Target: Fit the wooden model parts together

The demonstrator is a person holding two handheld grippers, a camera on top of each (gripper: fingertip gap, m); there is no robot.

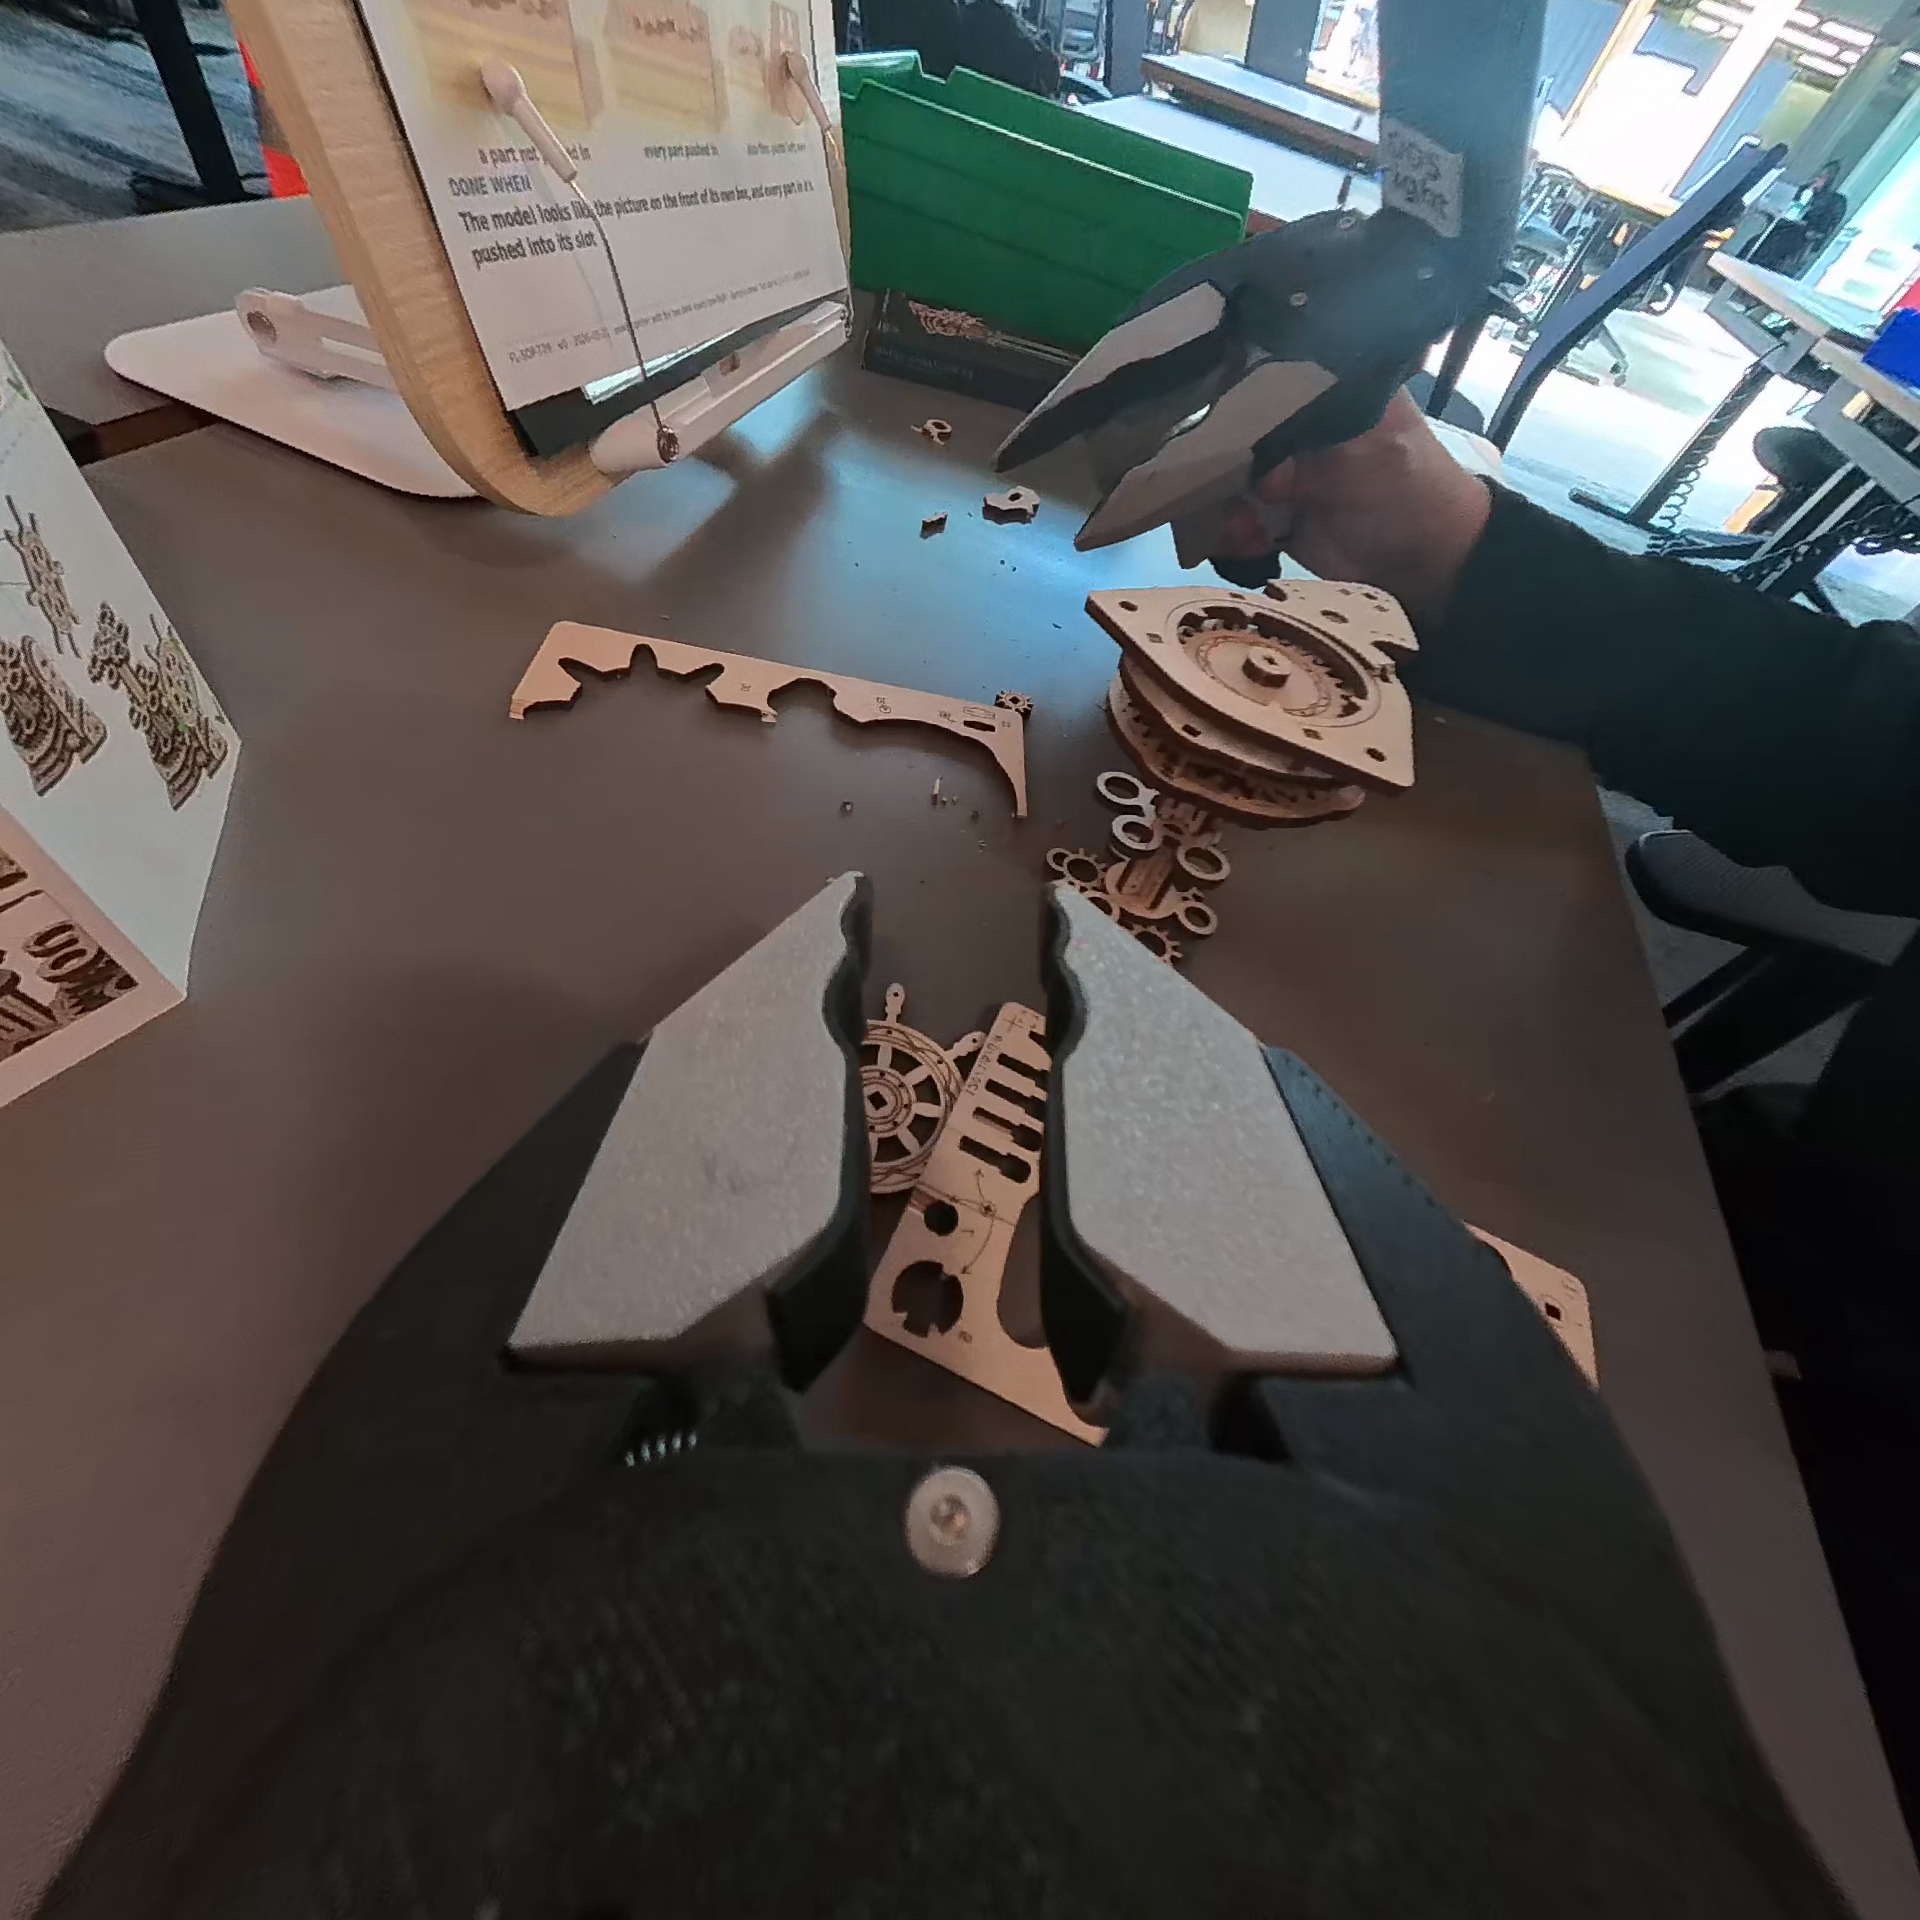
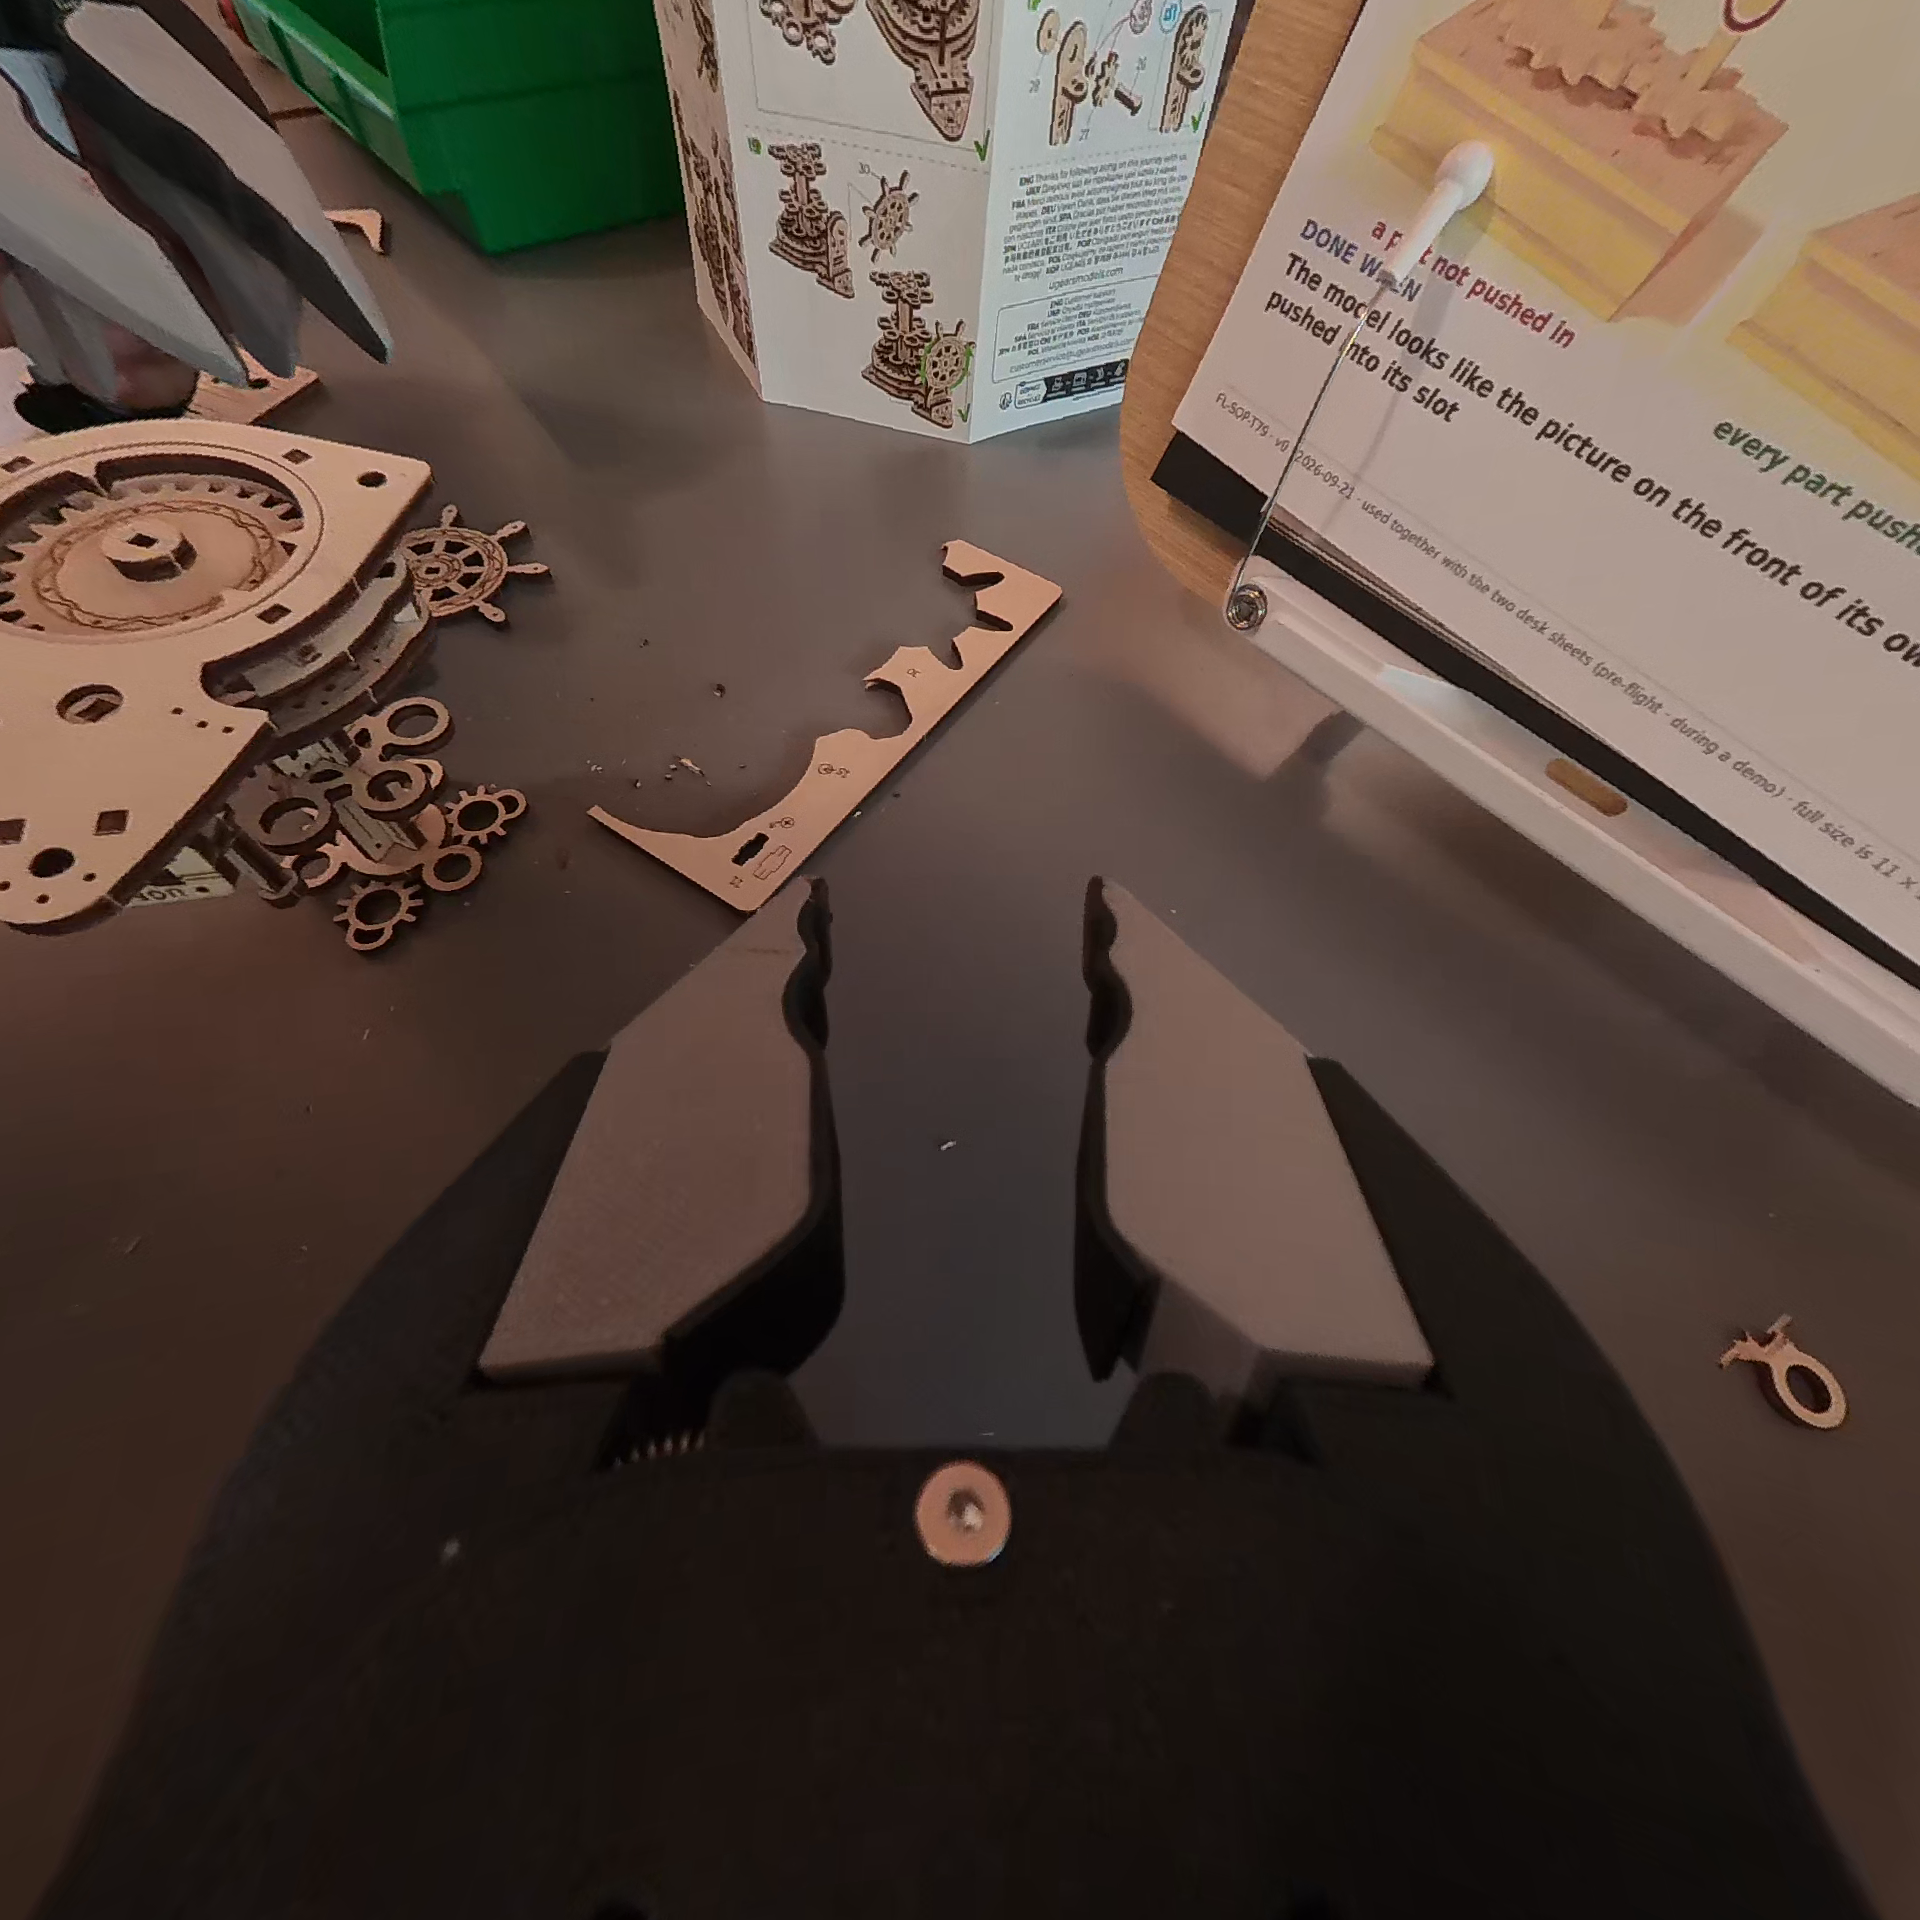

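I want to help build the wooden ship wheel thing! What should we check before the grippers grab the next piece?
1. Left gripper open and empty: ok.
2. Right gripper open and empty: ok.
3. Ship's wheel piece easy to reach: ok, it lies flat just below the left gripper, partly overlapping a punched-out wooden sheet.
4. Gear assembly standing steady: cannot tell, it rests tilted on its ringed stand.
5. Table free of scraps: not ok, small wood crumbs and an offcut strip lie around.
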